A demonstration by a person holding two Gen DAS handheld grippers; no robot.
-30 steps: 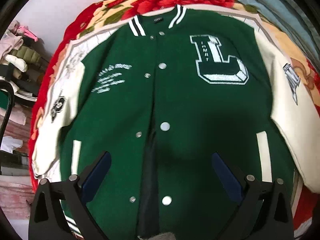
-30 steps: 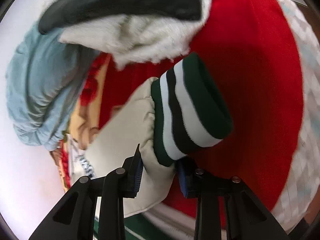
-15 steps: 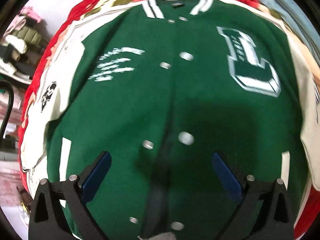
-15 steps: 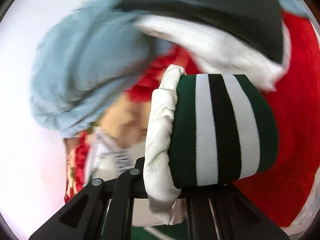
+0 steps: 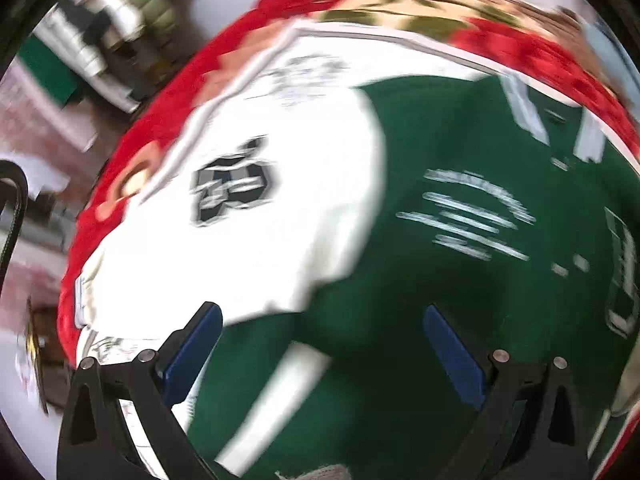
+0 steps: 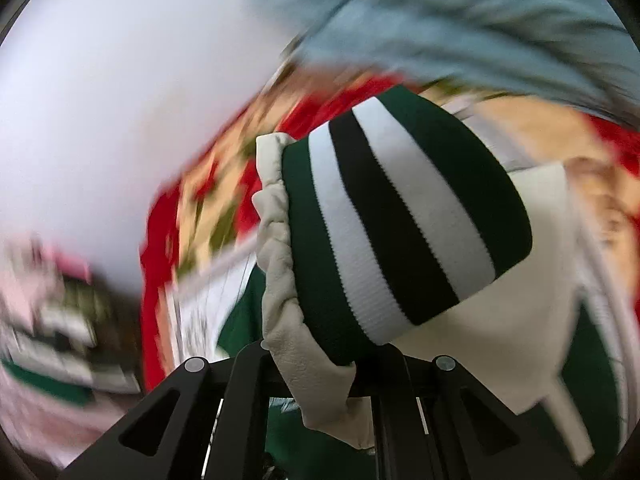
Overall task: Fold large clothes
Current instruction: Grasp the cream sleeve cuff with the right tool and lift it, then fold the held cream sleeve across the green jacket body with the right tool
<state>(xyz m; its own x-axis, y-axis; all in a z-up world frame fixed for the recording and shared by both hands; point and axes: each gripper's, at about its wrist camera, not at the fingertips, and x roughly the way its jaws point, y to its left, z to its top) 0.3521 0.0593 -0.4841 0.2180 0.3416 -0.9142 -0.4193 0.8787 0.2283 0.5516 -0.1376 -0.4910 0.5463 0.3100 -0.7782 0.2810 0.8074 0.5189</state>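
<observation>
Jacket [image 5: 460, 312] blurred; right gripper [image 6: 320, 376] jaws hidden behind clamped cuff [image 6: 400, 220].

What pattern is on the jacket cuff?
Dark green, white and black stripes on the cuff; right wrist view.

The left gripper [image 5: 320, 344] points steeply downward with its jaws spread wide; the blue pads [image 5: 454, 350] stand well apart and nothing lies between them. The right gripper [image 6: 320, 376] also tilts downward, rolled to one side, and its jaws are clamped tight on the cream sleeve [image 6: 316, 364] just behind its striped cuff [image 6: 400, 216], which stands up in front of the black fingers.
</observation>
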